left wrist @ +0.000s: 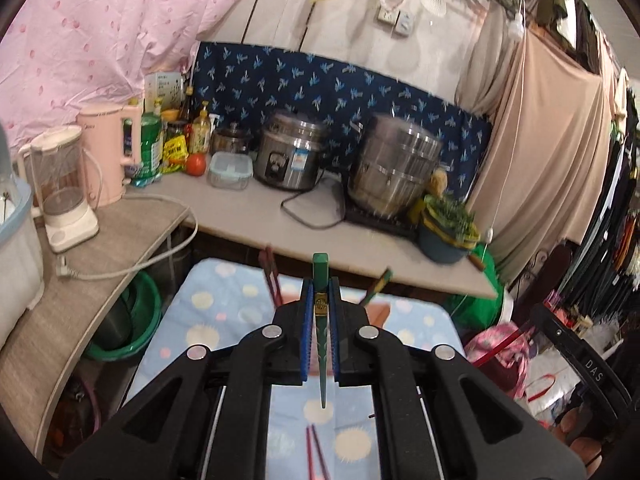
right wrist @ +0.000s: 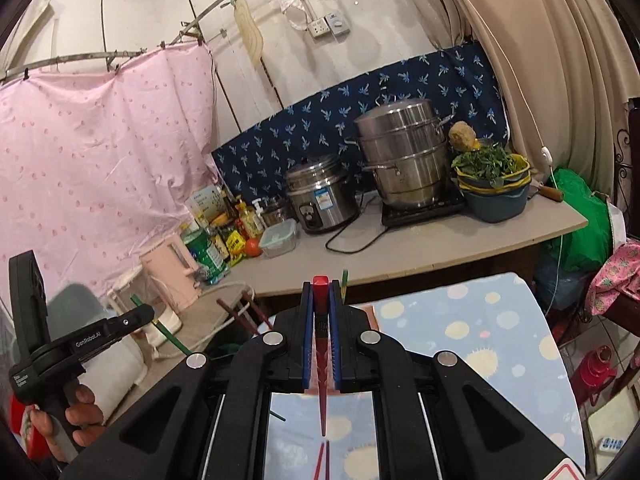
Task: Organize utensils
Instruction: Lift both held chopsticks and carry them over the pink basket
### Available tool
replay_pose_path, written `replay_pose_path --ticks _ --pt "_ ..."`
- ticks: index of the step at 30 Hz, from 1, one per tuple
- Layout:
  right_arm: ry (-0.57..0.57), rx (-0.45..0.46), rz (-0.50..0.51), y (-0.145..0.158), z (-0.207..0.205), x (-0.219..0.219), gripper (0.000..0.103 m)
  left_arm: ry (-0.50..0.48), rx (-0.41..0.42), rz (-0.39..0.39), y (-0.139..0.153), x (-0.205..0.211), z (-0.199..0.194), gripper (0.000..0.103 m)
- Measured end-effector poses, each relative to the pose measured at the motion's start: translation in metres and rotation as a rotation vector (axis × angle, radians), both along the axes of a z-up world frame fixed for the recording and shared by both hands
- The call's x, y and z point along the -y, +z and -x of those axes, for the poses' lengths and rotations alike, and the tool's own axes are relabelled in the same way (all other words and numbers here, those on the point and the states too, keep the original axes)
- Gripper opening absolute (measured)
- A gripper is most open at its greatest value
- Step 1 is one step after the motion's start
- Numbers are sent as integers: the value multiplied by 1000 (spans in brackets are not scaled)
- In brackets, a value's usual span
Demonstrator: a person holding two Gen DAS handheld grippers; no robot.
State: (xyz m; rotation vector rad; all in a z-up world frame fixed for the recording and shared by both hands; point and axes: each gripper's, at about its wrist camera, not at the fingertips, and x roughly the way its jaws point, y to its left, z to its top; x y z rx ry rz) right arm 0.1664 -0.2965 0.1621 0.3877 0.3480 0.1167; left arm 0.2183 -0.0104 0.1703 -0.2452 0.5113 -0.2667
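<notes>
My left gripper (left wrist: pixel 320 286) is shut on a green chopstick (left wrist: pixel 321 320) that stands upright between the blue pads, tip pointing down. In the right wrist view the same left gripper (right wrist: pixel 146 314) shows at the left, gripped by a person's hand (right wrist: pixel 80 412). My right gripper (right wrist: pixel 320 290) is shut on a red chopstick (right wrist: pixel 321 360), also upright. Both hang above a table under a blue dotted cloth (right wrist: pixel 480 340). Red chopsticks (right wrist: pixel 323 460) and a green one (right wrist: pixel 278 416) lie on the cloth. More chopsticks (left wrist: pixel 270 276) stick up behind the jaws; what holds them is hidden.
A counter (left wrist: pixel 248 216) behind the table carries a rice cooker (left wrist: pixel 290 156), a steel steamer pot (left wrist: pixel 394 168), a basin of greens (left wrist: pixel 448 232), a pink kettle (left wrist: pixel 112 152), a blender (left wrist: pixel 64 184) and bottles. A green basin (left wrist: pixel 136 320) sits under the side shelf. Bags crowd the right.
</notes>
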Motion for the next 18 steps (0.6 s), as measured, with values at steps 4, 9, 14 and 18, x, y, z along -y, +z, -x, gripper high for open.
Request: replay_pose_path --ticks 4,9,14,18 --pt "-16 54 -22 23 -28 5 7 22 67 7 28 3 -21 7" --pt "-31 79 -22 32 -67 4 7 61 138 -31 45 14 -48 7" --pt "-34 45 -29 15 -99 1 7 70 106 -50 32 17 -74 7" --pt "-37 -1 -36 -7 -119 1 7 72 70 -74 12 20 -88 7"
